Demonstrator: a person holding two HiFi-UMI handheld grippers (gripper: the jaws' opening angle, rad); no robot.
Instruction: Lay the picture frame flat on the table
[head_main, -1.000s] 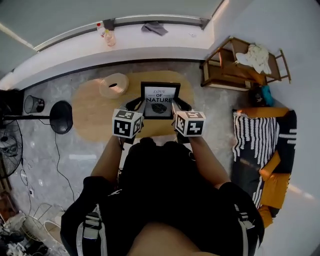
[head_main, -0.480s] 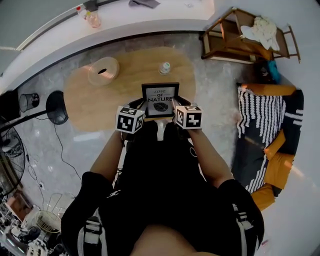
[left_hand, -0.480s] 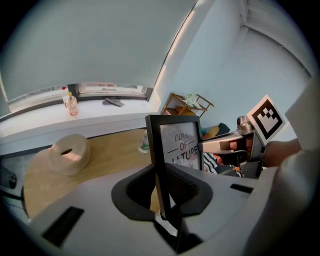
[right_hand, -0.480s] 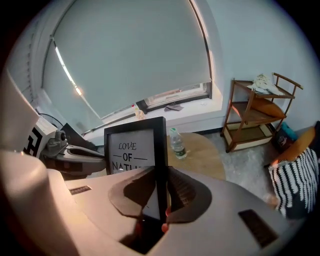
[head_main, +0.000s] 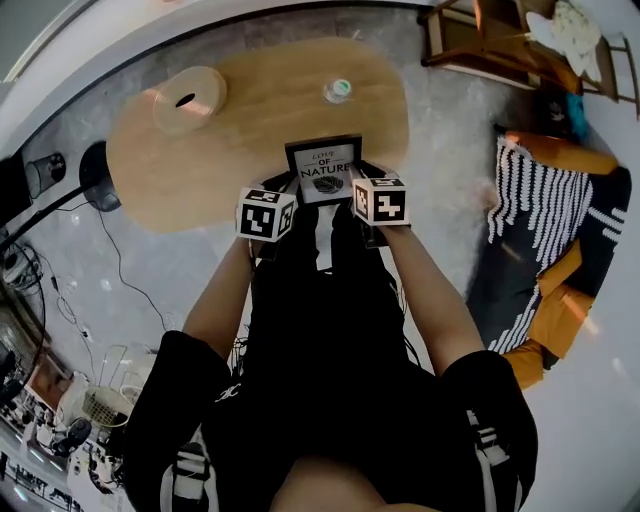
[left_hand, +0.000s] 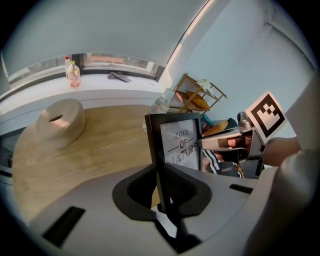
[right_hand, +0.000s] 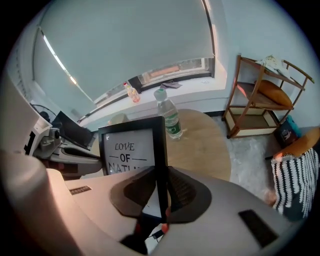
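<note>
The black picture frame (head_main: 325, 170) with the "LOVE OF NATURE" print is held upright over the near edge of the oval wooden table (head_main: 250, 120). My left gripper (head_main: 291, 192) is shut on its left edge, the thin black edge pinched between the jaws in the left gripper view (left_hand: 162, 192). My right gripper (head_main: 357, 183) grips the right edge (right_hand: 162, 195), its jaws still closing a little on it. The frame's glass face (right_hand: 131, 145) turns toward me, and its bottom edge is hidden behind the grippers.
A round beige roll (head_main: 187, 97) lies on the table's far left. A plastic water bottle (head_main: 338, 90) stands behind the frame. A wooden shelf (head_main: 520, 40) and a striped cushion (head_main: 540, 210) are at the right. A black fan base (head_main: 95, 175) is on the floor at the left.
Both grippers have drawn the frame back from the table's middle toward its near edge. The bottle behind the frame has come into view.
</note>
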